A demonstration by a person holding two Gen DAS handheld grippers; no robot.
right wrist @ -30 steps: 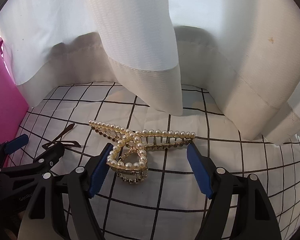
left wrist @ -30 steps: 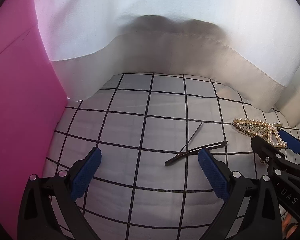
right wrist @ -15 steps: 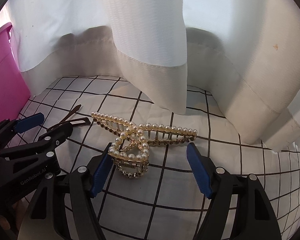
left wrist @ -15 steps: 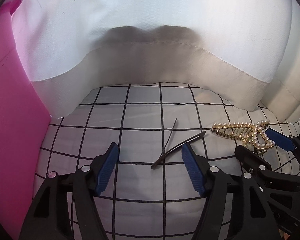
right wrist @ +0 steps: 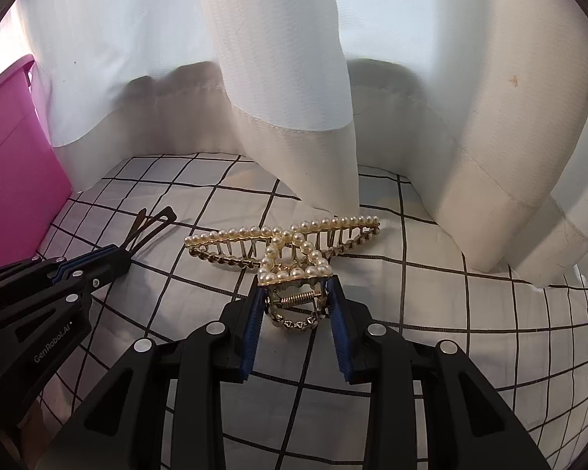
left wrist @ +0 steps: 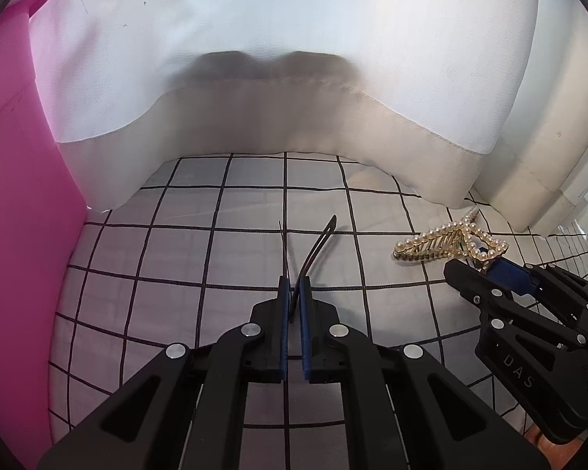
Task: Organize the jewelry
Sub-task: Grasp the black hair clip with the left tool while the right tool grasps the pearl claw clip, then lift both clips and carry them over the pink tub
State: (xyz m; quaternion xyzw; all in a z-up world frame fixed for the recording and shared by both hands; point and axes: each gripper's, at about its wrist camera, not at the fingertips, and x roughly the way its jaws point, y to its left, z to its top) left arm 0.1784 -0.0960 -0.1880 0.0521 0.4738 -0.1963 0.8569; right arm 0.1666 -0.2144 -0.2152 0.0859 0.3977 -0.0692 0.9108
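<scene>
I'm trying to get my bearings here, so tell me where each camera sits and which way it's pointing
Left wrist: rides on the left gripper, looking forward and down at the checked cloth; its fingers pinch the black hairpin, and the right gripper enters from the right.
Right wrist: rides on the right gripper, looking forward and down at the pearl hair claw, its fingers closed on the claw's spring end; the left gripper enters from the left.
Shared: both grippers, hairpin, claw, cloth, pink bin, white curtain.

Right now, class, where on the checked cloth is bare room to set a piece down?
Bare patches: between the pink bin and the black hairpin, and right of the pearl claw clip toward the curtain. Crowded: the middle, where both tools hold pieces.
</scene>
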